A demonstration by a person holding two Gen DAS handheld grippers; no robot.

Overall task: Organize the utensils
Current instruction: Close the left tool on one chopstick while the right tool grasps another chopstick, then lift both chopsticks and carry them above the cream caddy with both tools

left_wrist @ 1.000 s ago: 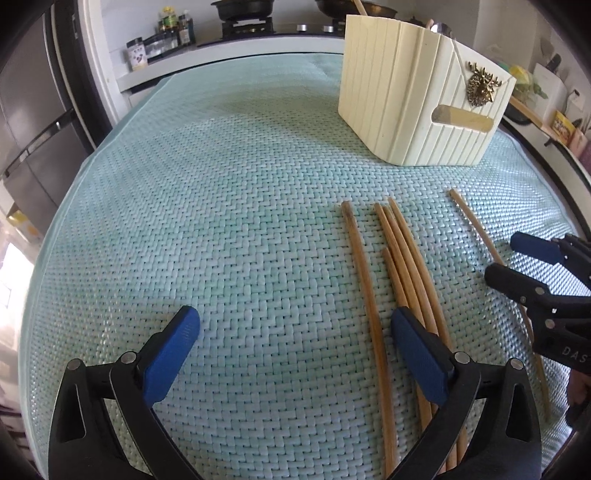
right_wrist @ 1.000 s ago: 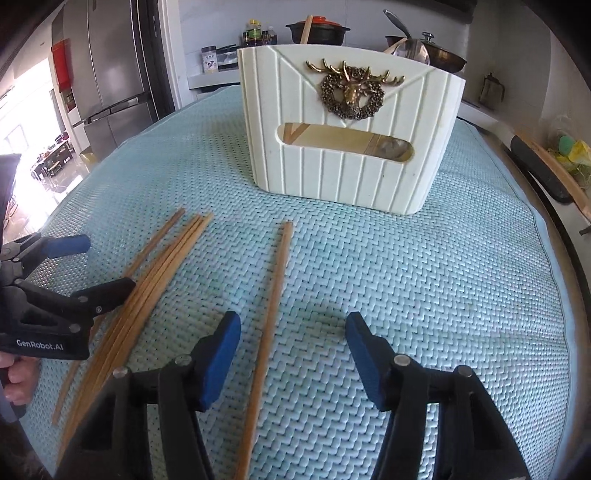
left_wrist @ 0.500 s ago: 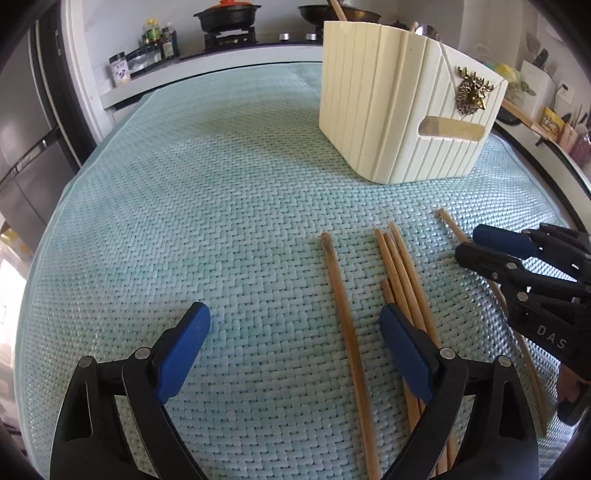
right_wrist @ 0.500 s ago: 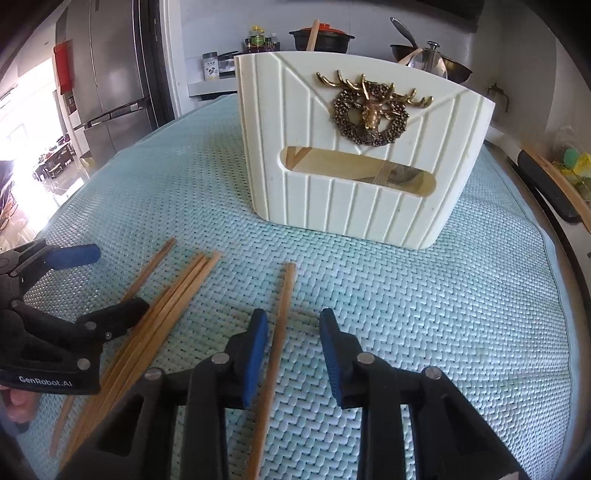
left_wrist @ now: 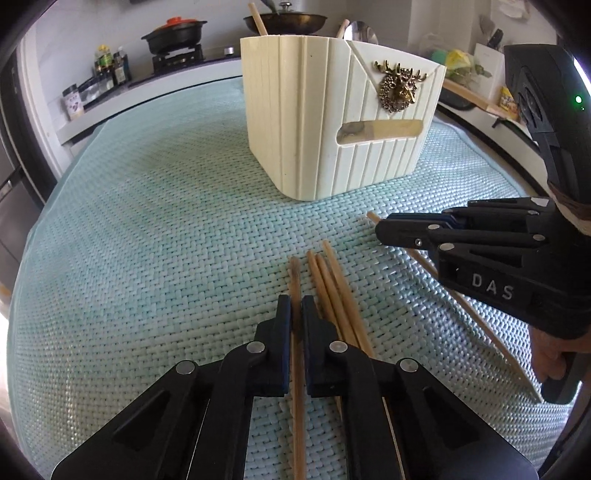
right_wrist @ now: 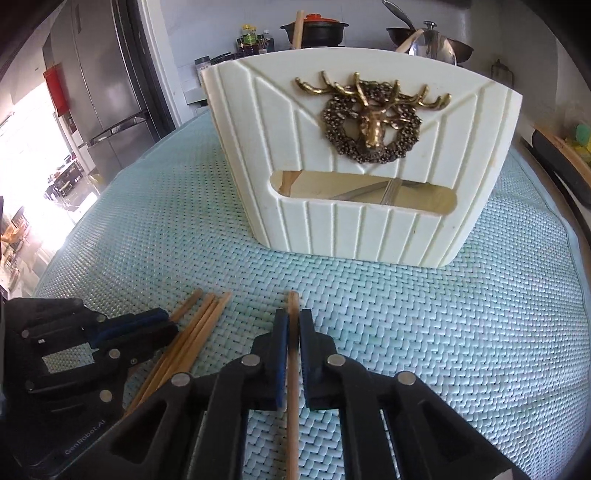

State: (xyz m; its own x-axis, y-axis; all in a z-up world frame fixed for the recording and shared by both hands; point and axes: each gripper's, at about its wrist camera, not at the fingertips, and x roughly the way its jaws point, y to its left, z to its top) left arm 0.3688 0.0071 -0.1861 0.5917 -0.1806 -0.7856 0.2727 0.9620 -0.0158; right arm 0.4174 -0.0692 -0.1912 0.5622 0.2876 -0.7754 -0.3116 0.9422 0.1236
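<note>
Several wooden chopsticks lie on the woven teal mat [left_wrist: 147,240]. My left gripper [left_wrist: 294,314] is shut on one chopstick [left_wrist: 294,273]. Three loose chopsticks [left_wrist: 332,280] lie just to its right; they also show in the right wrist view [right_wrist: 207,317]. My right gripper [right_wrist: 293,325] is shut on another chopstick [right_wrist: 293,306], which also shows in the left wrist view [left_wrist: 461,306]. The cream utensil holder [right_wrist: 351,166] with a brass deer emblem stands on the mat behind the chopsticks; a chopstick and spoons stick out of it.
A kitchen counter with pots [left_wrist: 173,33] and spice jars [left_wrist: 107,62] runs behind the table. A steel fridge [right_wrist: 96,92] stands at the left. A tray [right_wrist: 561,151] sits past the mat's right edge.
Both grippers were open a second ago. Each moved forward over a chopstick and closed its jaws on it. The holder now looks nearer in both views.
</note>
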